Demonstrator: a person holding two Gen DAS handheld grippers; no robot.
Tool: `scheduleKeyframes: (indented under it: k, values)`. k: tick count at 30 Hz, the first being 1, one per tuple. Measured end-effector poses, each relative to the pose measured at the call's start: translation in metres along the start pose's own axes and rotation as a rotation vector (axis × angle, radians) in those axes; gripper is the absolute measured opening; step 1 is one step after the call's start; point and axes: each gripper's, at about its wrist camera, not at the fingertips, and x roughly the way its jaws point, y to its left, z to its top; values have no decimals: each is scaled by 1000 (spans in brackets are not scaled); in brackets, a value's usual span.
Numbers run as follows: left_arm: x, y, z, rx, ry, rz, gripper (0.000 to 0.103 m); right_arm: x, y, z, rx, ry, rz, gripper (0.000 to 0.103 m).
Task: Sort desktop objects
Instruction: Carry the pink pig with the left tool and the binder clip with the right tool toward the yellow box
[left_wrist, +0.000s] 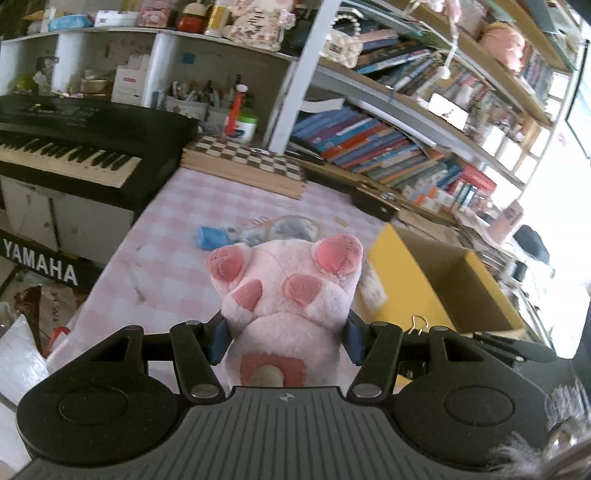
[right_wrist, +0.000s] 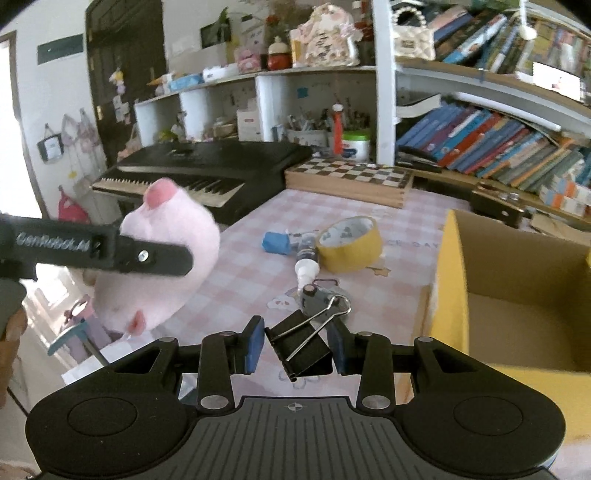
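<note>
Left hand-held gripper (left_wrist: 284, 339) clamping plush (left_wrist: 288, 291), right hand-held gripper (right_wrist: 297, 349) clamping clip (right_wrist: 299, 345); box (right_wrist: 448, 295) at right empty, tape (right_wrist: 349, 243) at centre unsorted.

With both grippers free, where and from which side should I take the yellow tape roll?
Grip the tape roll across its wall: one finger inside the open core, one on the yellow outside. It lies tilted, its hole turned up and toward the right wrist camera, so come from above on this near side; the white-capped tube crowds its left.

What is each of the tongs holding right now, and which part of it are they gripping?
Left tongs hold the pink plush across its body, pads on its two sides. Right tongs pinch the black binder clip by its body, its wire handles sticking out.
</note>
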Motion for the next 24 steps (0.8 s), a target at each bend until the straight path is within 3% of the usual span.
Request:
scheduleKeyframes:
  k: [13, 24]
  values:
    - [-29, -21, -40, 60, 60, -105, 56, -50, 4, -42, 126, 34, -121, 37]
    - [-20, -55, -73, 166, 191, -252, 56, -83, -9, -76, 262, 71, -244, 37]
